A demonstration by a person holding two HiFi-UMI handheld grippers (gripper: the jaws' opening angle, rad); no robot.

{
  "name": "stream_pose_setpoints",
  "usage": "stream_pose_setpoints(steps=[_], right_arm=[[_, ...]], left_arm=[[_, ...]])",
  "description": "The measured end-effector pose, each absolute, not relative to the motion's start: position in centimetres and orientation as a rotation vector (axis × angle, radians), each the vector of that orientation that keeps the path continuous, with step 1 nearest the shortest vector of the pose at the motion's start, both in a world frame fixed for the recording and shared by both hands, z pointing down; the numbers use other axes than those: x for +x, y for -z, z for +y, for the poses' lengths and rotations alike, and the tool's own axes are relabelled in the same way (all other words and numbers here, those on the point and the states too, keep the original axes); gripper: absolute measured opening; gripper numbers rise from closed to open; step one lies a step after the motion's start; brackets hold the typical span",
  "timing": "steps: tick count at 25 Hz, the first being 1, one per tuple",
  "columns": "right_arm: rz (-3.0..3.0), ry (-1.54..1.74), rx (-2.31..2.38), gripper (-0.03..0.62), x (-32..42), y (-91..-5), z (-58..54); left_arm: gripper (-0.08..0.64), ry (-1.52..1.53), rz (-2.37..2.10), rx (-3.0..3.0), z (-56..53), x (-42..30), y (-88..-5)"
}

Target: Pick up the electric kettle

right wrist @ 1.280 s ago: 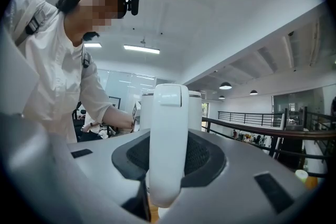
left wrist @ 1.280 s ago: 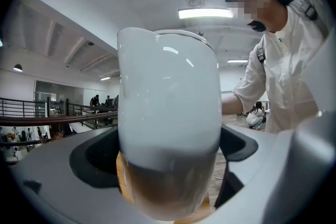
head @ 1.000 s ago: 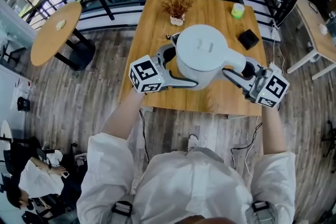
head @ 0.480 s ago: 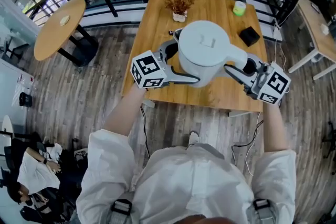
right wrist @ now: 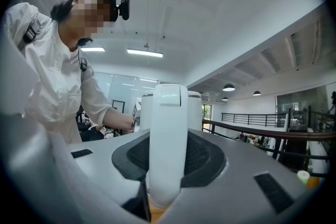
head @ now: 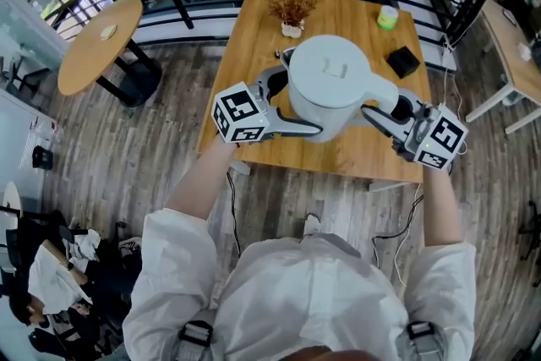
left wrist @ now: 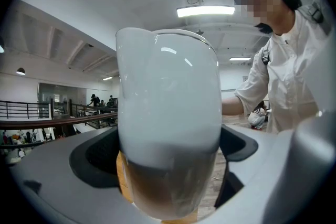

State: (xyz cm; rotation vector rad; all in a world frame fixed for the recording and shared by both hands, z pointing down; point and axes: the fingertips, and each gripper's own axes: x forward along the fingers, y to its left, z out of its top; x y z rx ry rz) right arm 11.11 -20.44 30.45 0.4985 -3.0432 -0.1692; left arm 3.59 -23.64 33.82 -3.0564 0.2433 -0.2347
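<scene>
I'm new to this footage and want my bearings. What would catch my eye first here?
The big white electric kettle dominates the middle of the head view, over the wooden table. The left gripper clamps its body and the right gripper clamps its handle. Beyond it, near the table's far edge, stands a small pot of dried flowers.

I wear a white shirt [head: 313, 292] with elbow-length sleeves [head: 177, 254] and dark strap buckles [head: 196, 335] at its shoulders, and my grey left tool [head: 301, 101] and right tool [head: 385, 107] each carry a black-and-white marker cube [head: 241, 115].
</scene>
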Motion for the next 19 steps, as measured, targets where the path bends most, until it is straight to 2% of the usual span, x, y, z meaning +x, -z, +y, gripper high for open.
stream_pose_setpoints(steps=[19], right_arm=[[-3.051,0.154,0.491,0.115,11.21,-30.90,-21.02]], left_arm=[[0.583,0.230,0.246,-3.061,-24.18,3.66,-34.21]])
